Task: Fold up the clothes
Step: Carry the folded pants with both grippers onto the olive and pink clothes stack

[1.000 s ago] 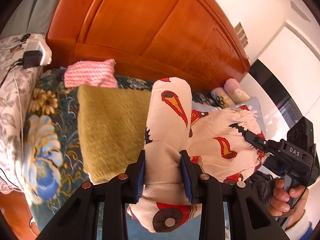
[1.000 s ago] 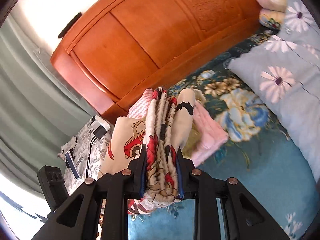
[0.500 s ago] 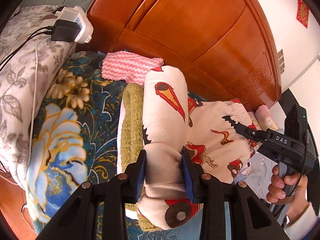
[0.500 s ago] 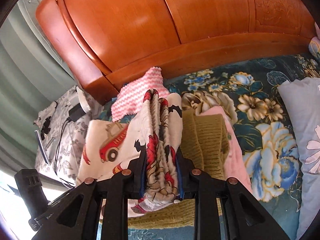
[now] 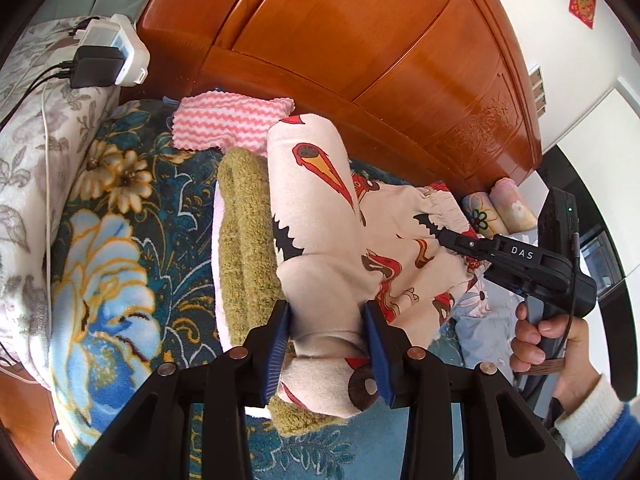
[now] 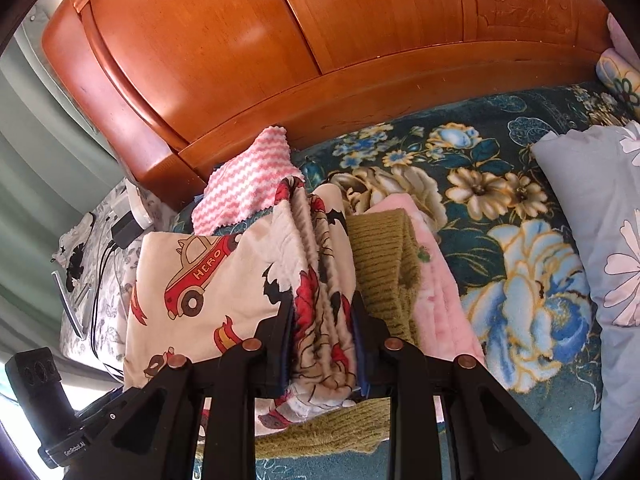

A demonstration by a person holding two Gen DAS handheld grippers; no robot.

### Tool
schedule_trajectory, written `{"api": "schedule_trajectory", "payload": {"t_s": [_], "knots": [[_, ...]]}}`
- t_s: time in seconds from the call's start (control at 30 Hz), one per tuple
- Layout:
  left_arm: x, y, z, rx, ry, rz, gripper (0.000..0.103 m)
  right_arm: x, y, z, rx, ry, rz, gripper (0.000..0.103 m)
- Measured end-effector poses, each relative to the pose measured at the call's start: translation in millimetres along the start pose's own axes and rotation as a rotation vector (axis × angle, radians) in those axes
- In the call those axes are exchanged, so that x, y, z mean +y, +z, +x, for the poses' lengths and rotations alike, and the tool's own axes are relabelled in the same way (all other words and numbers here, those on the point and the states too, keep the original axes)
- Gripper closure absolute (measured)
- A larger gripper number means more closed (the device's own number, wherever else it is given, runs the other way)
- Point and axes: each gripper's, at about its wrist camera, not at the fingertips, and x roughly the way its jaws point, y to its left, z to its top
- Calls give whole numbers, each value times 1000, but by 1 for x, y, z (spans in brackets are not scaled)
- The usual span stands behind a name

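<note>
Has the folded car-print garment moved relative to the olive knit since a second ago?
Yes. The car-print garment, clamped in both grippers, has come across over the olive knit, toward the wooden headboard.

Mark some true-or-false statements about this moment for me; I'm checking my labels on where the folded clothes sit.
1. Both grippers grip the cream cartoon-print garment. True: the left gripper and right gripper each pinch it.
2. The garment is over the olive-green knitted sweater. True.
3. The olive sweater lies directly on the blanket. False: a pale pink folded garment lies under it.
4. The pink-and-white zigzag cloth lies by the wooden headboard. True.
5. The grey daisy-print pillow covers the clothes. False: it lies apart, to the right.
</note>
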Motion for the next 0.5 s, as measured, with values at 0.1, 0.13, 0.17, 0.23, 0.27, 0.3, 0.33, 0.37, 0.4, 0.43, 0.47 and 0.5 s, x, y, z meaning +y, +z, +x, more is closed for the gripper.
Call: {"api": "schedule_trajectory", "payload": {"t_s": [0.1,0.13,0.17,0.23,0.27,0.3,0.33,0.37,0.4,0.43,0.47,0.5], "knots": [[5,3,-8,-12,28,-11,62,1,0,1,30,-5,0,76],[6,6,-11,-21,45,-3,62,0,0,-1,30,-3,1,76],[5,9,-15,-32,66,14,62,0,0,-5,20,0,1,74],[3,16,-22,-58,105,49,62,-3,1,-17,-9,-19,-3,73],[0,21,-25,-75,114,67,62,-5,3,-23,-22,-33,5,73],[-3,28,-26,-86,117,84,62,-8,4,-29,-34,-44,16,73],[-6,35,-26,-91,117,101,62,-10,6,-35,-49,-58,20,73],[-10,42,-24,-97,118,120,62,-9,7,-41,-64,-72,14,73],[-14,49,-21,-105,118,141,62,-6,7,-44,-72,-77,1,73],[-19,54,-17,-112,121,166,62,0,6,-43,-72,-70,-19,73],[-24,59,-14,-119,126,193,62,6,5,-43,-73,-63,-39,73],[-27,63,-10,-129,128,214,62,12,3,-42,-73,-56,-59,73]]}}
